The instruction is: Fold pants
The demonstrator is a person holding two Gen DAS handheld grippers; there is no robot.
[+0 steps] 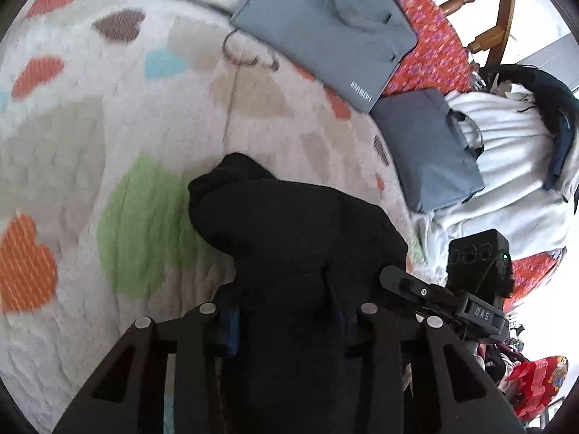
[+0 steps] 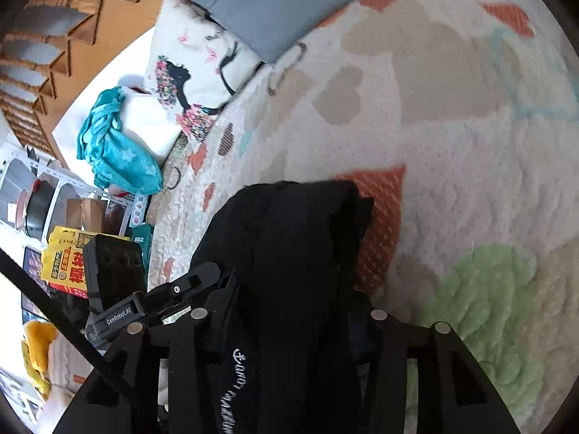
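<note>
Spread under both of my cameras is a bed covered by a white quilted blanket [image 1: 90,126] printed with orange, green, brown and beige hearts. On it, bunched and draped between my two tools, are the black fabric pants [image 1: 289,235], a dark lump with little visible detail; the right view shows a strip with white lettering running along them near the bottom edge. My left tool [image 1: 289,322] has its fingers clamped on the black cloth, which fills the gap between them. My right tool [image 2: 289,325] likewise grips the same garment, the fabric pressed between its fingers and spilling forward over an orange heart. Beyond the pants lies a flat folded grey garment [image 1: 325,25], and nearer, to its right, a second folded blue-grey garment [image 1: 430,152] beside a rumpled white garment [image 1: 506,166]. A red floral sheet [image 1: 430,47] shows beneath those. In the right view I see a white printed pillow [image 2: 195,72], a crumpled teal cloth [image 2: 115,144], and wooden stairs [image 2: 47,36] behind.
</note>
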